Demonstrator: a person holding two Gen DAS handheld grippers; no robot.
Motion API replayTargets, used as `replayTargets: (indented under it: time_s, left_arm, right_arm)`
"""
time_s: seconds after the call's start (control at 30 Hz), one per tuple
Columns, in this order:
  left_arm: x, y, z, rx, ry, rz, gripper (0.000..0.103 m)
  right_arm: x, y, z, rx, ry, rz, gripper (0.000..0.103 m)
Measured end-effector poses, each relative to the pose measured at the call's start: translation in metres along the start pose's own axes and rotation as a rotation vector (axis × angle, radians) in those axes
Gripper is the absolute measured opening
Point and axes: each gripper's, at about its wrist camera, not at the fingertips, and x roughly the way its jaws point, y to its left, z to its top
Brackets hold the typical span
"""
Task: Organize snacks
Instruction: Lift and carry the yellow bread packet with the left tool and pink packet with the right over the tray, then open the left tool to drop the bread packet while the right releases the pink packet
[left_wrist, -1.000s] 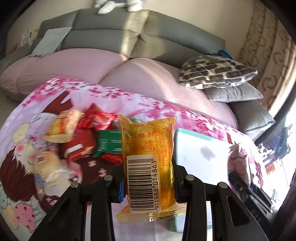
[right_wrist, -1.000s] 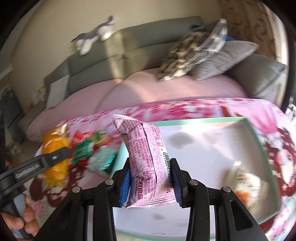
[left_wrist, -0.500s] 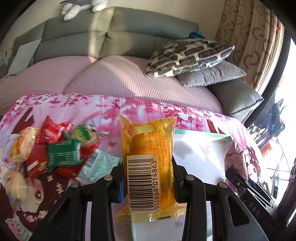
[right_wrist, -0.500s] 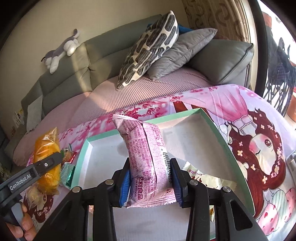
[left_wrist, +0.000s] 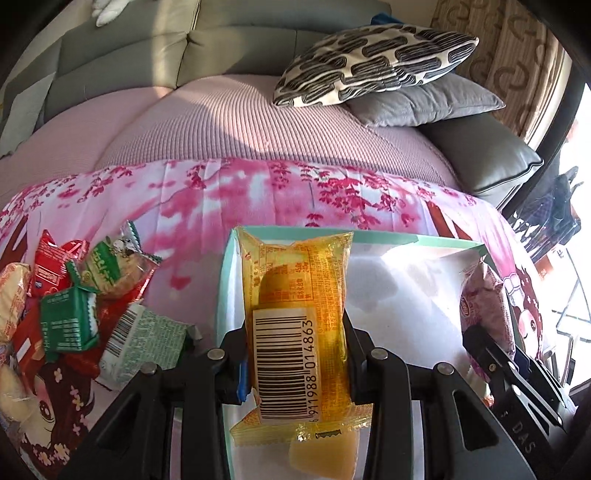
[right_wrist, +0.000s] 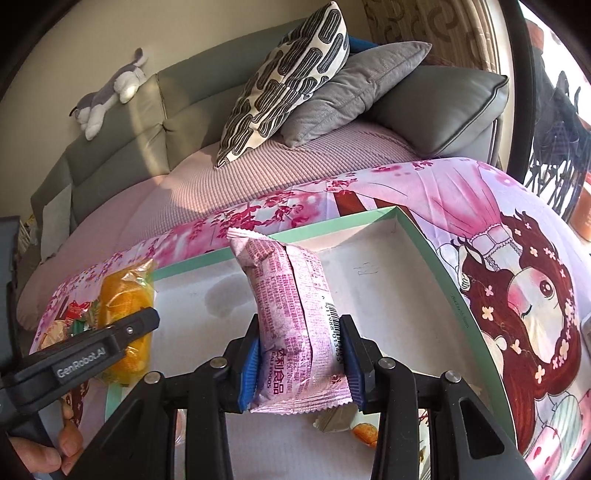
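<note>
A yellow plastic-wrapped cake packet (left_wrist: 295, 314) is clamped upright in the left gripper (left_wrist: 295, 365) over the left edge of the mint-rimmed white cardboard tray (left_wrist: 406, 240). A pink foil snack packet (right_wrist: 295, 325) is clamped in the right gripper (right_wrist: 301, 354) above the tray's near middle. Loose red and green snack packets (left_wrist: 70, 306) are piled left of the tray on the pink cartoon-printed cloth (left_wrist: 258, 192).

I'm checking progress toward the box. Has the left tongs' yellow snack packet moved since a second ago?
Yes. Gripped by the left tongs, the yellow snack packet has left the loose snack pile and now sits over the green-rimmed box.

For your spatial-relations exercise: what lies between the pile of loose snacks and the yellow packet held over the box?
In the left wrist view, between the snack pile and the yellow packet lie bare pink cloth and the box's green left wall.
</note>
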Motion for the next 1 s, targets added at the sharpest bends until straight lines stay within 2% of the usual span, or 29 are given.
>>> replayTargets:
  time_s: [0.17,0.23,0.33,0.37,0.47,0.57,0.7,0.73,0.77,1.0]
  left_arm:
    - [0.006,-0.006,-0.002,0.015,0.027,0.027,0.040]
    - [0.005,-0.007,-0.001,0.019,0.033,0.026,0.047]
    - [-0.001,-0.007,0.001,0.015,0.030,0.034,0.052]
    - [-0.004,-0.007,0.001,0.015,0.028,0.039,0.052]
    - [-0.013,-0.006,0.002,0.016,0.022,0.050,0.053]
    - [-0.024,-0.002,0.001,0.006,0.011,0.063,0.066]
    - [-0.036,0.008,-0.002,-0.018,-0.005,0.097,0.069]
    - [-0.039,0.012,-0.003,-0.024,-0.009,0.115,0.077]
    - [-0.041,0.015,-0.004,-0.030,-0.013,0.133,0.080]
    - [-0.052,0.037,-0.010,-0.086,-0.069,0.231,0.084]
  right_arm:
    - [0.001,0.003,0.000,-0.013,0.007,-0.014,0.043]
    - [0.002,0.004,0.000,-0.012,0.017,-0.008,0.043]
    - [0.005,0.005,0.001,-0.006,0.036,0.003,0.055]
    - [0.005,0.005,0.000,-0.003,0.039,0.000,0.063]
    - [0.004,0.004,0.001,-0.001,0.046,-0.005,0.065]
    - [0.002,0.003,0.002,-0.003,0.048,-0.015,0.078]
    - [-0.002,0.003,0.003,-0.025,0.046,-0.031,0.096]
    - [-0.003,0.003,0.004,-0.029,0.044,-0.033,0.099]
    - [-0.004,0.003,0.004,-0.032,0.040,-0.032,0.103]
    - [-0.011,0.007,0.005,-0.055,-0.002,-0.027,0.103]
